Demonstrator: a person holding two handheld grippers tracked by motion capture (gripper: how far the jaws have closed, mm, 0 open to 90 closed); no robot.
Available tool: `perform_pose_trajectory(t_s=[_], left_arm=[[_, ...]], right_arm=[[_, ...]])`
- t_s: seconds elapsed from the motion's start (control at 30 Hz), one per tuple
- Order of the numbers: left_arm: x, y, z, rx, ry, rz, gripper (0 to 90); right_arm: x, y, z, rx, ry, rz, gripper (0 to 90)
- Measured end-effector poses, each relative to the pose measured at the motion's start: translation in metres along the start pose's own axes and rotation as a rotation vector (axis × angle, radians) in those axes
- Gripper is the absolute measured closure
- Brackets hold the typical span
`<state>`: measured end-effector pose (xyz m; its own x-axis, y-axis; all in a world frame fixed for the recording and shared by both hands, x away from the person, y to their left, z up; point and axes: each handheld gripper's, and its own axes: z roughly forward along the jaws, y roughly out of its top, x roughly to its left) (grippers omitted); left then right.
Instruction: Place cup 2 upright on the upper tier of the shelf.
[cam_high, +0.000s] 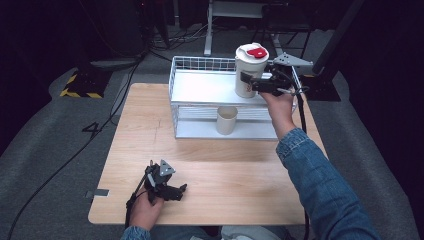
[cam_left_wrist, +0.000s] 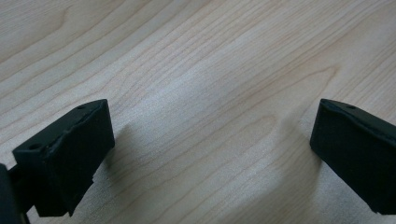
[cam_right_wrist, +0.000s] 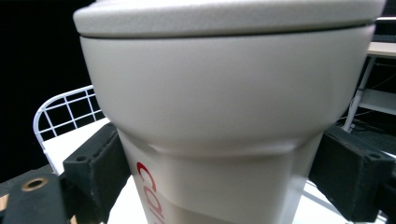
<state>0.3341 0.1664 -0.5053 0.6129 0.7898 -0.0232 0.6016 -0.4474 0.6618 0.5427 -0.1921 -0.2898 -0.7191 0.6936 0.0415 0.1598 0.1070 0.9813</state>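
Observation:
A tall white cup (cam_high: 248, 67) with a white lid and a red tab stands over the top shelf of a white wire rack (cam_high: 200, 85). My right gripper (cam_high: 254, 81) is shut on its body below the lid, one jaw on each side. Seen close in the right gripper view, the cup (cam_right_wrist: 224, 140) sits between the black pads (cam_right_wrist: 95, 163) and bears red lettering. A smaller open white cup (cam_high: 226, 120) stands on the rack's lower shelf. My left gripper (cam_high: 180, 192) rests low on the wooden table (cam_high: 150, 130) near its front edge, jaws open over bare wood (cam_left_wrist: 210, 116).
The rack stands at the back of the table, right of centre. Its wire rim (cam_right_wrist: 60, 112) rises behind the held cup. Dark floor with cables (cam_high: 75, 150) and a black-and-yellow striped base (cam_high: 80, 82) surrounds the table.

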Motion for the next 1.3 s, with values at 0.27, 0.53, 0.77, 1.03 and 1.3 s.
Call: perform_pose_trajectory(t_s=[0.27, 0.53, 0.77, 1.03, 1.3], left_arm=[[0.0, 0.0, 0.0, 0.0, 0.0, 0.0, 0.2], [0.0, 0.0, 0.0, 0.0, 0.0, 0.0, 0.2], [0.0, 0.0, 0.0, 0.0, 0.0, 0.0, 0.2], [0.0, 0.0, 0.0, 0.001, 0.0, 0.001, 0.2], [0.0, 0.001, 0.001, -0.001, 0.003, -0.004, 0.1]], right_arm=[[0.0, -0.001, -0.003, 0.002, 0.001, -0.009, 12.8], [0.0, -0.002, -0.004, -0.006, 0.003, -0.001, 12.1], [0.004, 0.005, -0.017, -0.03, -0.029, -0.028, 6.0], [0.008, 0.01, -0.039, -0.014, -0.02, -0.038, 5.7], [0.01, 0.01, -0.065, 0.01, 0.011, -0.044, 5.8]])
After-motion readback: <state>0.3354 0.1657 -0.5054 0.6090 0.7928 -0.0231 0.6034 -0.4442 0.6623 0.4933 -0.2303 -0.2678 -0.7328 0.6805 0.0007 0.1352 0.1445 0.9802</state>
